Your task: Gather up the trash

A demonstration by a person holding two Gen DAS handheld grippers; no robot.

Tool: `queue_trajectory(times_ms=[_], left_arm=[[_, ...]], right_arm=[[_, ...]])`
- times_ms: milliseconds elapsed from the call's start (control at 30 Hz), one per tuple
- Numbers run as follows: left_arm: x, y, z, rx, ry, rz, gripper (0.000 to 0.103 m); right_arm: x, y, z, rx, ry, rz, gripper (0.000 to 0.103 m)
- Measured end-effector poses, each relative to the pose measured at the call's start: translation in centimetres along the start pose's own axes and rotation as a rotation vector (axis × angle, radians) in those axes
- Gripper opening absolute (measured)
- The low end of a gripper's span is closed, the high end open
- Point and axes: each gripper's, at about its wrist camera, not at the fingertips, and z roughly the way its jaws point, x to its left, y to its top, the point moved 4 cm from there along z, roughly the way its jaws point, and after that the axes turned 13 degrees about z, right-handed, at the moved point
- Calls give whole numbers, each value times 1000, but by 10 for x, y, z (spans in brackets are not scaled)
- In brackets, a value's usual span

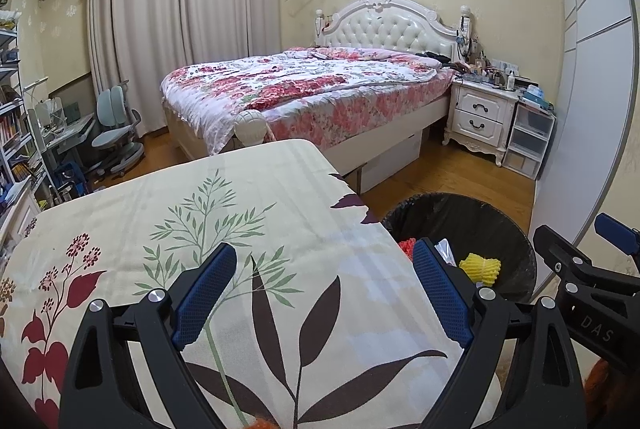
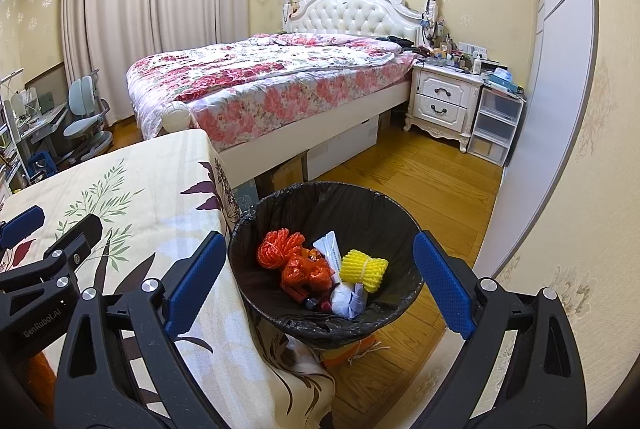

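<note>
The left hand-held gripper (image 1: 324, 293) hovers released and empty over the leaf-printed cloth-covered counter (image 1: 192, 221), which shows no trash. To its right, the right hand-held gripper (image 2: 320, 285), also released and empty, hangs above the black-lined round bin (image 2: 280, 201) holding orange netting (image 2: 280, 249), yellow foam mesh (image 2: 364, 267) and crumpled white paper (image 2: 344, 299). Collection looks nearly finished; the next move would be checking for stray pieces.

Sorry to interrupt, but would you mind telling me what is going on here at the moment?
A person is clearing trash with two handheld tongs. Both the left tongs and the right tongs are open and hold nothing. The left hovers over the floral tablecloth, the right over the black-lined trash bin beside the table. In the bin lie a yellow foam net, orange netting and crumpled white paper. No trash shows on the visible part of the cloth.
</note>
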Motion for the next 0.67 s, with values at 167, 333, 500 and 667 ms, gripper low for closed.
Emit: queue_trajectory(times_ms=[167, 333, 500, 667], left_arm=[[1, 0, 0, -4, -10, -2, 89], [1, 1, -3, -24, -16, 0, 89], [9, 0, 1, -8, -3, -9, 89], [28, -10, 8, 38, 5, -30, 89]], right_arm=[[0, 0, 0, 0, 0, 0, 92], [0, 0, 0, 2, 2, 0, 92], [5, -3, 1, 6, 10, -10, 92], [17, -3, 4, 19, 32, -22, 92]])
